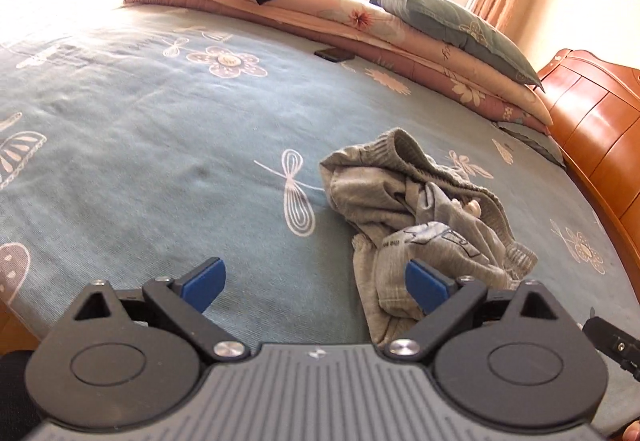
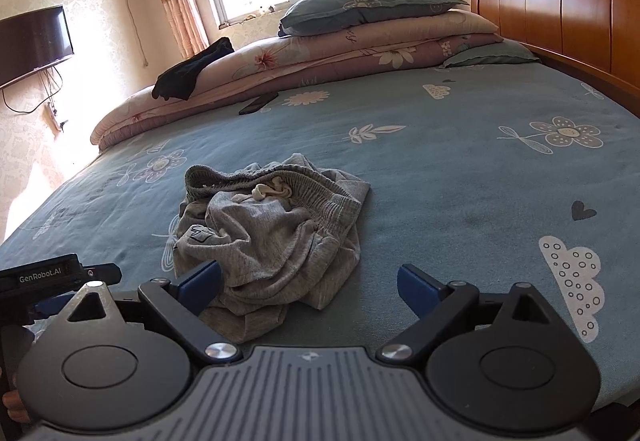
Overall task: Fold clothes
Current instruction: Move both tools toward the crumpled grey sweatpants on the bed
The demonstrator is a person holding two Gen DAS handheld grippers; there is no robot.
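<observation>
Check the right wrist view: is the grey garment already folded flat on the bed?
No, the grey garment lies in a crumpled heap on the blue bedsheet, its elastic waistband bunched on top.

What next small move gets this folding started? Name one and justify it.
Probably ease the right gripper forward onto the ribbed waistband of the grey pants. They lie crumpled on the blue sheet, both grippers are open and empty, and the left gripper sits mostly beside the heap.

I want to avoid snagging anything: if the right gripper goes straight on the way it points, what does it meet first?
Probably the crumpled grey garment, its edge, or the bedsheet beside it; depth is unclear.
</observation>
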